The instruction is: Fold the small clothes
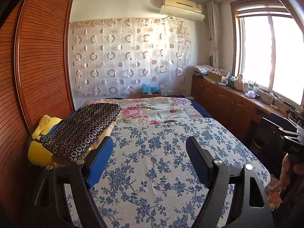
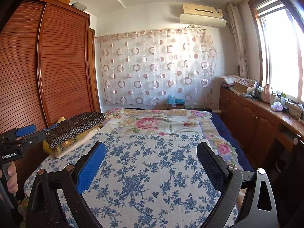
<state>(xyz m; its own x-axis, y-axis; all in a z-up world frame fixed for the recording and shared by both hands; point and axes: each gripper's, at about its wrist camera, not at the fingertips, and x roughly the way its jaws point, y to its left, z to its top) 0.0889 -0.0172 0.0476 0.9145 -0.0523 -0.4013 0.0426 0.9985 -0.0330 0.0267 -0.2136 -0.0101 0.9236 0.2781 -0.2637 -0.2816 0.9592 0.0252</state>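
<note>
Both the left gripper (image 1: 150, 161) and the right gripper (image 2: 152, 163) hover over the bed's blue-flowered sheet (image 1: 163, 163) with jaws released and nothing between them. No loose small garment is plainly visible; the likeliest candidate is the folded stack (image 1: 81, 131) at the sheet's left edge, topped by dark ring-patterned cloth. It should handle as light, limp fabric, best pinched at a corner or hem. A yellow plush toy (image 1: 40, 148) crowds that stack on its far left, against the wardrobe (image 1: 38, 57).
</note>
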